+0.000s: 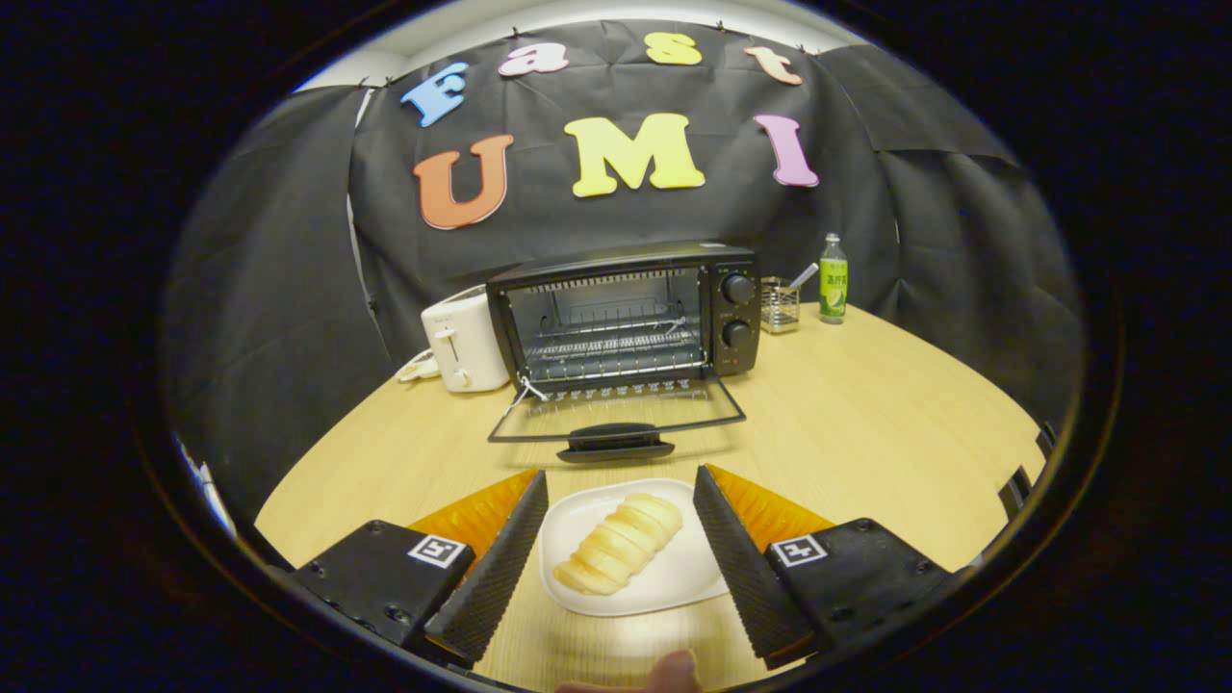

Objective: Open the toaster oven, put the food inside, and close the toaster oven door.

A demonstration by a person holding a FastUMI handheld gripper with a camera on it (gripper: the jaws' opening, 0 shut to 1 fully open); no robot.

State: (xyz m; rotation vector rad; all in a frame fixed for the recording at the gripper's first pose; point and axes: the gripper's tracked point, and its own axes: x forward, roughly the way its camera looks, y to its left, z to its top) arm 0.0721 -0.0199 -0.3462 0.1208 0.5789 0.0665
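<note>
I had the tool spread wide, its two ridged, wedge-shaped fingers standing either side of a white plate without pressing on it; whether they brushed its rim I could not tell. The plate was smooth and roughly squarish with rounded corners, and on it lay the food, a pale, segmented bread roll set diagonally. Beyond the fingers the toaster oven stood on the light wood-grain table, a dark boxy metal body with two round knobs and a wire rack inside. Its glass door hung fully down, the handle toward me. Beside it stood a white toaster, a mesh holder and a green-labelled bottle. A fingertip showed just behind the plate.
</note>
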